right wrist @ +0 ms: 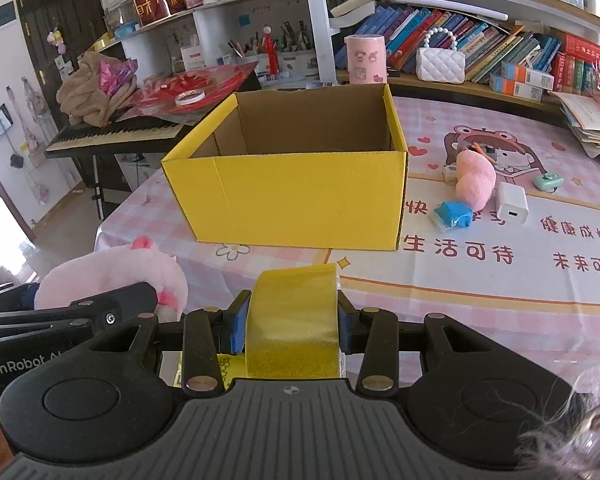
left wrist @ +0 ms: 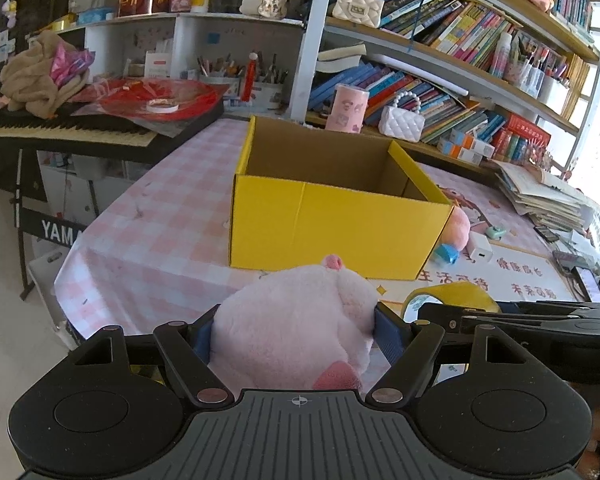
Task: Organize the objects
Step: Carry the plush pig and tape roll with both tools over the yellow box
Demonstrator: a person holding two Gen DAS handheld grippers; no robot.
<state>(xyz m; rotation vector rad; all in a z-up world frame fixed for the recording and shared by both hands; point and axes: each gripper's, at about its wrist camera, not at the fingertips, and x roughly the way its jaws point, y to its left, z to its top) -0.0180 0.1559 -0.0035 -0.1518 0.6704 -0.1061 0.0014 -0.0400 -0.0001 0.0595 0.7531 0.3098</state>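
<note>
An open yellow cardboard box point(left wrist: 332, 224) stands on the pink checked table; it also shows in the right wrist view point(right wrist: 300, 196), and its inside looks empty. My left gripper point(left wrist: 294, 330) is shut on a pink plush pig point(left wrist: 296, 324), held in front of the box; the pig also shows in the right wrist view point(right wrist: 112, 272). My right gripper point(right wrist: 292, 320) is shut on a roll of yellow tape point(right wrist: 294, 316), also in front of the box; the tape shows in the left wrist view point(left wrist: 448, 298).
Right of the box lie a pink fluffy toy point(right wrist: 474, 178), a blue and white item point(right wrist: 452, 214), a white charger point(right wrist: 510, 202) and a small green item point(right wrist: 546, 182). A keyboard point(right wrist: 112, 134) stands left of the table. Bookshelves point(right wrist: 480, 52) rise behind.
</note>
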